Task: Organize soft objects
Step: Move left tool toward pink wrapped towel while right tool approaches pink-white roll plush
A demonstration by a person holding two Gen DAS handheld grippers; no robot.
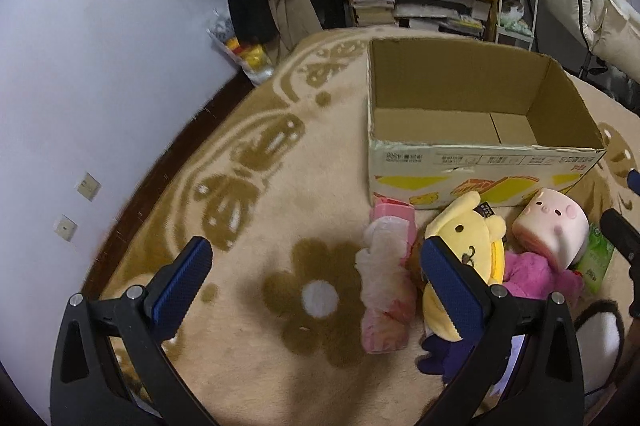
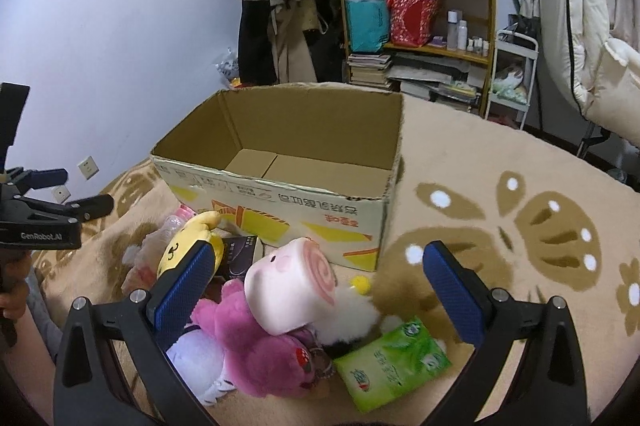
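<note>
The right gripper (image 2: 316,290) has its blue-padded fingers (image 2: 182,290) spread wide and holds nothing; directly between them and a little beyond the tips lies the pink roll-cake plush (image 2: 290,288), tilted, its spiral end face turned up toward the right finger and its long axis running roughly across the gap from lower left to upper right. Under it and nearer the left finger sits the magenta bear plush (image 2: 256,350), and toward the right finger, lower down, the green tissue pack (image 2: 394,362) lies flat on the blanket (image 2: 520,162). Just past the left fingertip is the yellow dog plush (image 2: 188,242), and beyond the whole heap stands the open cardboard box (image 2: 280,210), which looks empty. The left gripper (image 1: 316,286) is likewise spread and empty, hovering over bare blanket, with the pink fluffy bundle (image 1: 386,278) just inside its right finger and the heap mostly off to that side. I judge the right hand the nearer one for the roll-cake plush: it already straddles it, so closing across its short width and lifting forward into the box seems the natural move.
</note>
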